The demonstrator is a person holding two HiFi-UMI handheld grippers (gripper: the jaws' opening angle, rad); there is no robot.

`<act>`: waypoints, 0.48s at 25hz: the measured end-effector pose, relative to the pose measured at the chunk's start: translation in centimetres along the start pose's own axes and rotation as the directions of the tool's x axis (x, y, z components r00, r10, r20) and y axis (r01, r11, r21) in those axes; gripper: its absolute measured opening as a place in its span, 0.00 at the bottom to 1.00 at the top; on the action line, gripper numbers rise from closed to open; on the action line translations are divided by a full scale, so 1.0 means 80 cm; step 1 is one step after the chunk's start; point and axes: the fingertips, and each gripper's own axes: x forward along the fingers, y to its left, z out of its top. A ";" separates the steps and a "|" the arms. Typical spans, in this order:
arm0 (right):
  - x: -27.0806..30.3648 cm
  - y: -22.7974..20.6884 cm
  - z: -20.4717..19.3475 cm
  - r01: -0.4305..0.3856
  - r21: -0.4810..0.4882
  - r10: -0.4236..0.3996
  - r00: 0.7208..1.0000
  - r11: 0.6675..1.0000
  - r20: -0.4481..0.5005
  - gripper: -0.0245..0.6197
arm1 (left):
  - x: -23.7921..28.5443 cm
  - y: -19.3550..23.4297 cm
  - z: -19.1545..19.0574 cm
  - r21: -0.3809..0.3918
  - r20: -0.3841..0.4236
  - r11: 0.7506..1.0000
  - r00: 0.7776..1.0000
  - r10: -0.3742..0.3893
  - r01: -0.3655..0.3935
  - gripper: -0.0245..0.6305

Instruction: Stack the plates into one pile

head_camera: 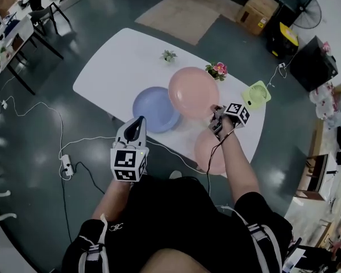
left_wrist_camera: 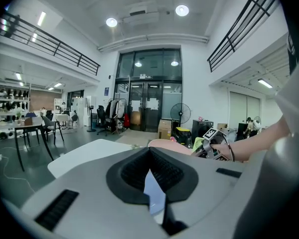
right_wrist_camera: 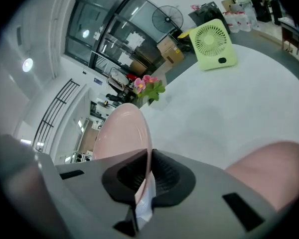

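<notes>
Right claw (head_camera: 216, 117) clamped on the pink plate (head_camera: 193, 91) rim at five o'clock, left claw (head_camera: 139, 120) closed, empty, at eight o'clock of the blue plate (head_camera: 156, 110), white desk (head_camera: 119, 56)

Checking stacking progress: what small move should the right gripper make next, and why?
Probably carry the held pink plate sideways over the blue plate, then lower it. The right gripper is shut on its rim and holds it raised beside that plate.
</notes>
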 end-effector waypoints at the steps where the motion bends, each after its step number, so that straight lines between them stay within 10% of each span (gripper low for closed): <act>1: 0.007 0.013 -0.011 -0.009 -0.009 0.009 1.000 1.000 -0.012 0.09 | -0.005 0.009 -0.001 -0.005 0.002 1.000 1.000 0.011 -0.011 0.06; 12: 0.096 0.056 -0.138 0.080 -0.090 -0.095 0.979 0.993 -0.178 0.09 | -0.065 0.103 -0.016 -0.053 0.008 0.990 0.991 0.133 -0.132 0.06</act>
